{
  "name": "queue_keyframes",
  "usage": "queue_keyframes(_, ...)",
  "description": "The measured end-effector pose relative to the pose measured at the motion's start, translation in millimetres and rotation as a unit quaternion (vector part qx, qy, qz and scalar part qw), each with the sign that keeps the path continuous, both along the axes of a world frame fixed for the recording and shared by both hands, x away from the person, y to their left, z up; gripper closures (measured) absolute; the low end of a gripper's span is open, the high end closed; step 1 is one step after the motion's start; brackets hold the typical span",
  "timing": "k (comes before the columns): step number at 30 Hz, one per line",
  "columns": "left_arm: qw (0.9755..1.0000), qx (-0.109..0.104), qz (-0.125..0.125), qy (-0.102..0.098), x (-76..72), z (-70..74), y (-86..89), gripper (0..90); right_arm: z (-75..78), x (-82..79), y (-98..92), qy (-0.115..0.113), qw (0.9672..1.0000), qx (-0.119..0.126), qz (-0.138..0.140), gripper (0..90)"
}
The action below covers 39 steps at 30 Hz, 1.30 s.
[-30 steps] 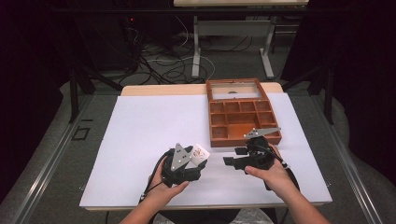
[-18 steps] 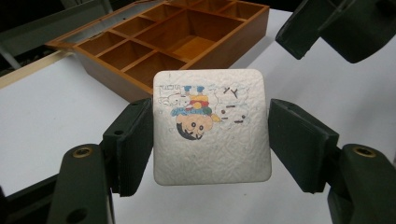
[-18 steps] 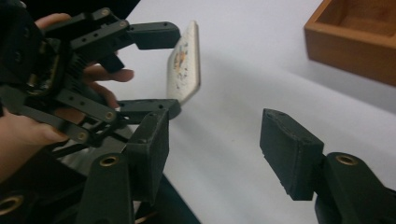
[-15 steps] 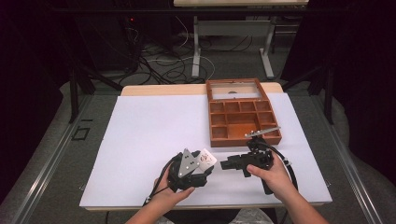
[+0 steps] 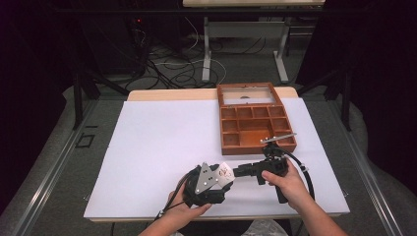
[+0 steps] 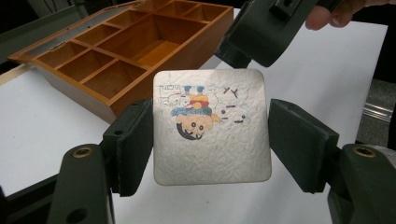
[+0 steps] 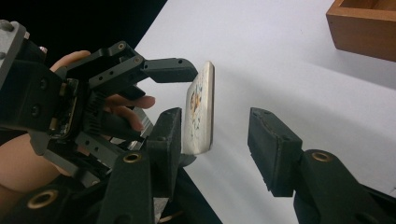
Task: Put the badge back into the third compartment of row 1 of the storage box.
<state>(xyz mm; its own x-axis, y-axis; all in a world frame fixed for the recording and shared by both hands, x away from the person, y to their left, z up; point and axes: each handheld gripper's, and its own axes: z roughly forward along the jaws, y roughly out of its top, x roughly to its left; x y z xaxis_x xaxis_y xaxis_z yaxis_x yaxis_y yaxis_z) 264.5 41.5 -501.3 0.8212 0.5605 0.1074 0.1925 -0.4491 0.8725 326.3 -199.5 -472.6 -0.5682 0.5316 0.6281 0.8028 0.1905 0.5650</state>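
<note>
So the left gripper point(image 5: 223, 173) is clamped on the side edges of a small square white tile with a cartoon print point(image 6: 212, 126), held up above the white table point(image 5: 147, 147). The right gripper point(image 7: 212, 140) has its jaws wide, straddling the tile's edge but not pinching it. Looks like a handover about to happen. The compartmented wooden box point(image 5: 253, 125) looks empty, so any stowing is probably still to do.

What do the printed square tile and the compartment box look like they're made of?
Square tile: looks like a matte, pale ceramic or stone coaster; its face is finely pebbled, its edge thick and rounded, with a cartoon print. I can't rule out coated cork or resin.
Compartment box: apparently wood with a reddish-brown stain and satin sheen; grain shows on the dividers.
</note>
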Motion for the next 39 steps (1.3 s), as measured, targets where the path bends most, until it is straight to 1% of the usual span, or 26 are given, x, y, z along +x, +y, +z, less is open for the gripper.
queue_keyframes(1,1.0000,-0.003,0.000,0.000,-0.9,-0.5,-1.0,33.6,-0.5,-0.4,0.9,0.004,1.0000,0.000,0.001,56.3)
queue_keyframes(2,1.0000,-0.003,-0.002,0.000,-1.6,-0.3,-1.4,33.6,-1.5,-0.2,1.4,0.001,1.0000,-0.001,0.002,57.1)
queue_keyframes(3,1.0000,-0.004,-0.003,-0.002,-1.9,-0.6,-2.2,33.6,-1.7,-0.5,2.2,0.007,1.0000,-0.001,0.004,57.5)
queue_keyframes(4,1.0000,-0.002,-0.004,-0.001,-2.6,-0.5,-2.8,33.6,-2.9,-0.4,2.9,0.003,1.0000,-0.002,0.006,58.1)
queue_keyframes(5,1.0000,-0.002,-0.008,-0.002,-3.7,-1.1,-4.2,33.6,-3.5,-0.5,3.7,0.006,0.9999,-0.005,0.006,58.9)
queue_keyframes(6,0.9999,-0.001,-0.010,-0.003,-4.0,-1.2,-4.9,33.5,-4.3,-0.7,4.8,0.009,0.9999,0.000,0.008,60.0)
queue_keyframes(8,0.9999,0.000,-0.011,-0.003,-4.8,-2.2,-6.4,33.6,-6.2,-0.5,6.2,0.006,0.9999,0.000,0.012,61.2)
queue_keyframes(9,0.9999,0.001,-0.012,-0.005,-5.0,-2.6,-6.7,33.6,-6.3,-0.6,6.8,0.009,0.9999,-0.007,0.013,61.9)
queue_keyframes(11,0.9999,0.000,-0.013,-0.002,-5.3,-3.2,-7.4,33.6,-7.5,-1.0,8.1,0.011,0.9998,-0.003,0.015,63.7)
queue_keyframes(16,0.9999,0.002,-0.017,0.000,-6.9,-4.9,-9.5,33.6,-9.8,-1.3,9.5,0.013,0.9997,-0.009,0.020,66.1)
queue_keyframes(17,0.9999,0.001,-0.017,-0.002,-7.3,-5.3,-10.1,33.5,-10.2,-1.3,9.8,0.013,0.9997,-0.010,0.020,66.4)
queue_keyframes(18,0.9998,0.002,-0.020,-0.002,-7.5,-5.2,-10.4,33.6,-9.9,-1.9,10.1,0.018,0.9996,-0.011,0.021,66.6)
queue_keyframes(19,0.9998,0.004,-0.020,-0.002,-8.2,-5.8,-11.3,33.5,-11.0,-1.7,10.7,0.013,0.9997,-0.007,0.022,66.9)
queue_keyframes(22,0.9997,0.008,-0.023,-0.002,-8.4,-5.9,-11.6,33.5,-11.5,-1.9,11.5,0.015,0.9996,-0.007,0.020,67.5)
queue_keyframes(24,0.9997,0.007,-0.024,-0.003,-8.6,-6.3,-12.0,33.5,-12.0,-2.4,12.1,0.019,0.9995,-0.011,0.024,68.6)
queue_keyframes(29,0.9997,0.007,-0.024,-0.004,-9.3,-6.7,-12.6,33.5,-14.7,-2.6,14.3,0.015,0.9995,-0.011,0.026,69.9)
queue_keyframes(30,0.9997,0.007,-0.024,-0.004,-9.5,-7.0,-12.9,33.5,-14.6,-3.0,14.6,0.021,0.9993,-0.013,0.027,70.1)
queue_keyframes(31,0.9996,0.006,-0.026,-0.004,-9.7,-7.2,-13.2,33.5,-15.7,-2.8,15.3,0.017,0.9994,-0.012,0.029,70.4)
queue_keyframes(36,0.9996,0.007,-0.028,-0.005,-10.7,-8.0,-14.6,33.5,-16.1,-3.3,16.1,0.027,0.9989,-0.021,0.031,71.6)
queue_keyframes(39,0.9996,0.006,-0.028,-0.005,-10.7,-8.4,-14.8,33.5,-17.2,-3.0,16.6,0.024,0.9990,-0.018,0.032,74.0)
